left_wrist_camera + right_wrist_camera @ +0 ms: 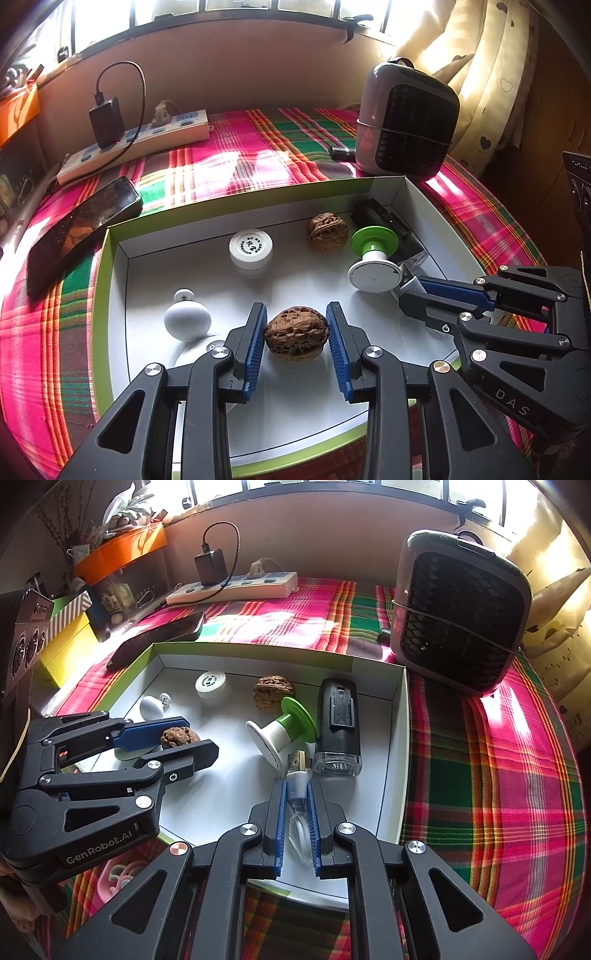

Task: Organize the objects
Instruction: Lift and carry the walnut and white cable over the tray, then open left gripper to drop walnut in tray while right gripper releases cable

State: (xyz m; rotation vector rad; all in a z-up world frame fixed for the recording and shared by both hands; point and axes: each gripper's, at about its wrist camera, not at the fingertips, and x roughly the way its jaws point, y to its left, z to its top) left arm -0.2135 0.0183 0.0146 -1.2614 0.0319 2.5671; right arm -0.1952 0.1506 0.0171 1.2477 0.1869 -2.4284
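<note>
Walnut (296,333) sits clamped between left gripper (296,345) fingers; right gripper (296,821) fingers pinch USB cable (297,790).

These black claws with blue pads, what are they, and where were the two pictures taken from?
They are two hand-held grippers, each carrying a camera that looks along its fingers. One picture comes from the left gripper, whose pads flank a wrinkled brown walnut. The other comes from the right gripper, closed on a white USB cable. Both work in a shallow white box with green rim, holding a second walnut, a white bottle cap, a green-and-white spool and a black flashlight.
</note>
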